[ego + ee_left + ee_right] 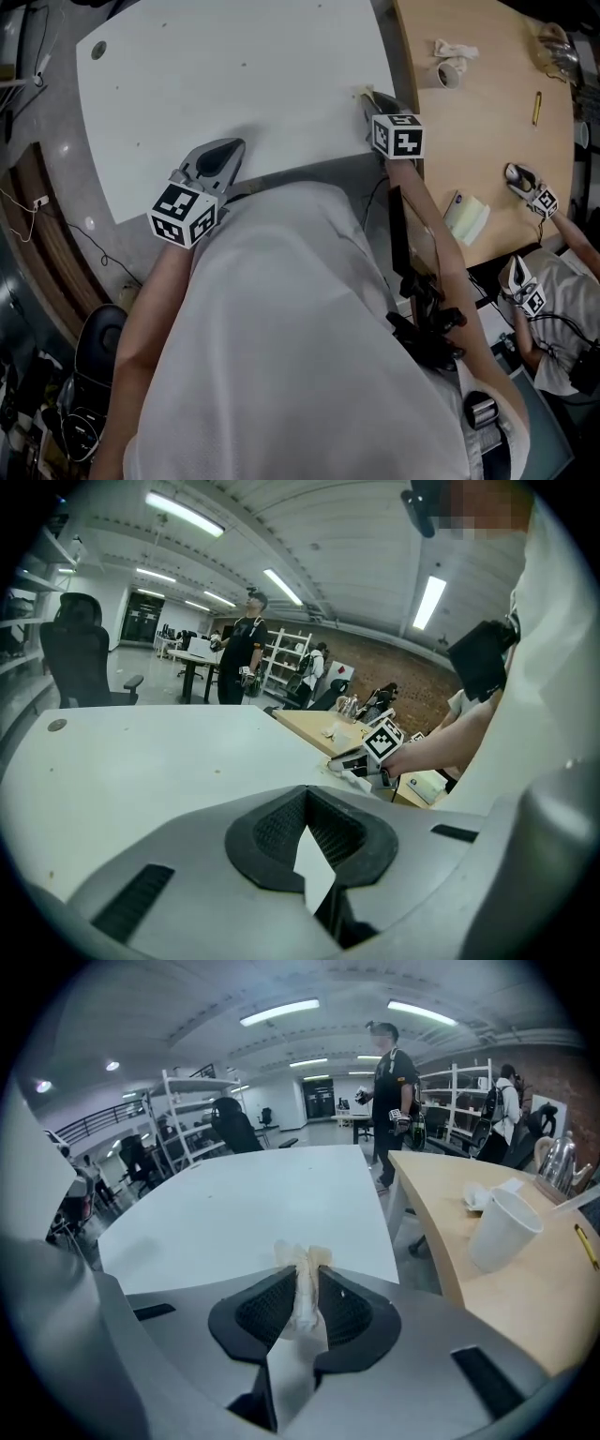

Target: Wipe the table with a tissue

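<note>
The white table (234,75) spreads out in front of me. My right gripper (373,101) is at its near right corner, shut on a crumpled white tissue (364,91) that touches the tabletop. In the right gripper view the tissue (300,1252) is pinched upright between the black pads of the right gripper (305,1274), above the table (262,1204). My left gripper (220,157) rests over the table's near edge, shut with nothing in it. In the left gripper view its tips (306,794) meet, and the right gripper (361,761) with the tissue (334,765) shows beyond.
A wooden table (487,141) adjoins on the right, carrying a paper cup (448,73), a crumpled tissue (457,49), a yellow pen (536,108) and a tissue pack (466,217). Another person's gripper (530,190) works there. A black chair (94,347) stands near left.
</note>
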{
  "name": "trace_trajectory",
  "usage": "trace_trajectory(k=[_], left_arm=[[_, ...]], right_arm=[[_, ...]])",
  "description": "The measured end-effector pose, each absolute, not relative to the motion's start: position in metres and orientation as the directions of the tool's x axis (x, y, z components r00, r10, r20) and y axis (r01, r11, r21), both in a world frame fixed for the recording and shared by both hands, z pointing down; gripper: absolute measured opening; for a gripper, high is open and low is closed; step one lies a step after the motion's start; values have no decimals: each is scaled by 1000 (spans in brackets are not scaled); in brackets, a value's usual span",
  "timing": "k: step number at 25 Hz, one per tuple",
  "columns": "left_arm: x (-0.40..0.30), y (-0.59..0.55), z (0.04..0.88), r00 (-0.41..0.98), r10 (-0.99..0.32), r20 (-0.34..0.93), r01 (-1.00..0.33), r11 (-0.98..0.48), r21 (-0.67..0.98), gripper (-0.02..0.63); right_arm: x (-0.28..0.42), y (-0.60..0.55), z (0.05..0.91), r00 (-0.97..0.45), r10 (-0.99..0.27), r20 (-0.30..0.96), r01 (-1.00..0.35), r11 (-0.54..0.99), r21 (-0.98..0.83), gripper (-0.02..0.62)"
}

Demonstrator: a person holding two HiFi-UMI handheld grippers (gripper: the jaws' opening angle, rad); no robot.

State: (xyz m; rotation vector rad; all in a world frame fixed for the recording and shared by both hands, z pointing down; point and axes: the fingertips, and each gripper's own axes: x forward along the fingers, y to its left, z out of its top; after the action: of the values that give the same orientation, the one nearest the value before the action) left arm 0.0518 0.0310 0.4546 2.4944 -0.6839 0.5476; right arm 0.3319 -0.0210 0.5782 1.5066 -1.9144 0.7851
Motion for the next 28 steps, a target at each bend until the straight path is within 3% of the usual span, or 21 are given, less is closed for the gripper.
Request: trace_trajectory(k=[20,25,28], left_arm=[[55,23,455,790,-367,491,-564,-748,350,6],[55,23,456,793,-360,492,-560,-750,353,6],[51,23,456,788,-366,495,-566,-747,349,6]], right_arm=[[304,-18,589,-158,-580,800,-933,353,72,72],[276,-6,590,-217,-552,805,-916,400,27,72],[244,3,589,-362,-494,791,-868,488,-93,72]])
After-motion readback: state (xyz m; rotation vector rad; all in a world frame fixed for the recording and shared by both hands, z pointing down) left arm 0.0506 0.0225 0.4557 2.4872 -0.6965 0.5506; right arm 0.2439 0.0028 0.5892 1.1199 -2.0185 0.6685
